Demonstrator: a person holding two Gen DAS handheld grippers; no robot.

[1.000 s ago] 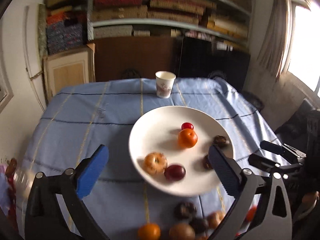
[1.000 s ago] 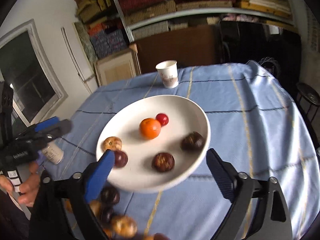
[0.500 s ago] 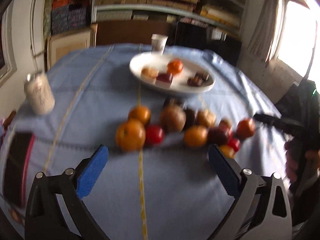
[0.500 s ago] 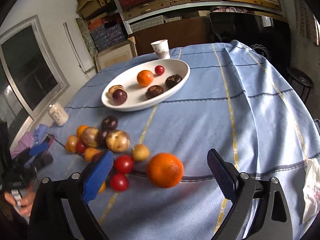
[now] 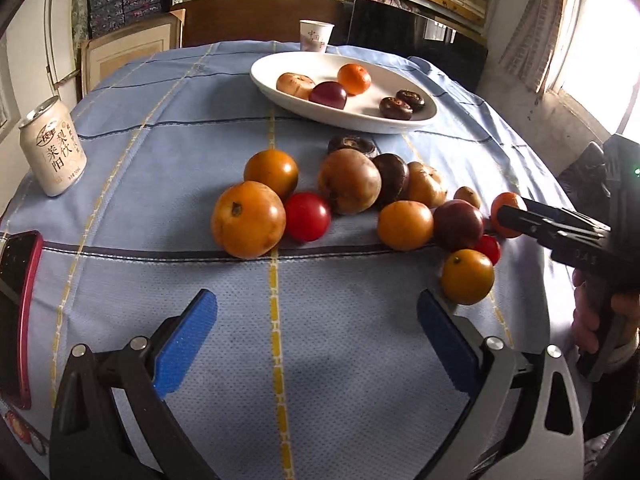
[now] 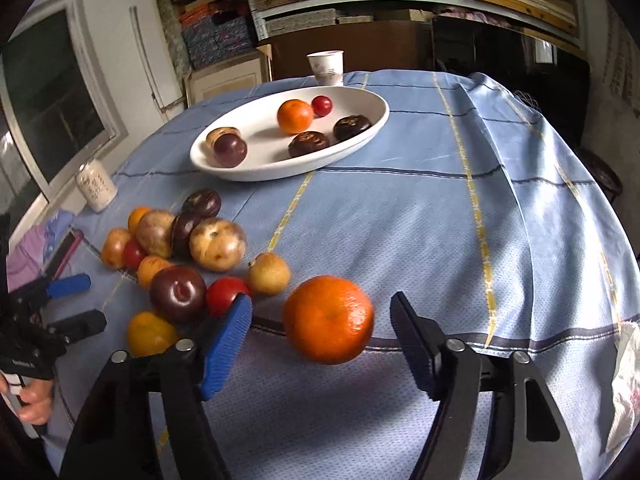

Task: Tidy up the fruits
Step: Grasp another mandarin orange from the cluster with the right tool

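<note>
A white oval plate [image 5: 280, 92] [image 6: 240, 172] at the far side holds several fruits. A pile of loose fruits [image 5: 352, 188] [image 6: 188, 240] lies on the blue tablecloth in front of it. A mandarin orange [image 6: 329, 319] sits apart at the pile's right end, between the fingers of my right gripper [image 6: 320, 304]. Its jaws are closing, with small gaps still showing on both sides of the orange. My left gripper [image 5: 316, 300] stands open over bare cloth, just short of the pile, with nothing between its fingers. An orange fruit [image 5: 467, 276] lies by its right fingertip.
A drink can [image 5: 52, 148] stands at the left edge, with a red-cased phone [image 5: 16, 280] nearer me. A paper cup [image 5: 316, 36] stands behind the plate. A white bag [image 6: 624, 380] lies at the right edge. Shelves and a cabinet stand behind the table.
Both grippers came back and down from over the plate to the loose fruits. The right jaws have narrowed around the mandarin orange; the left jaws stayed wide.
</note>
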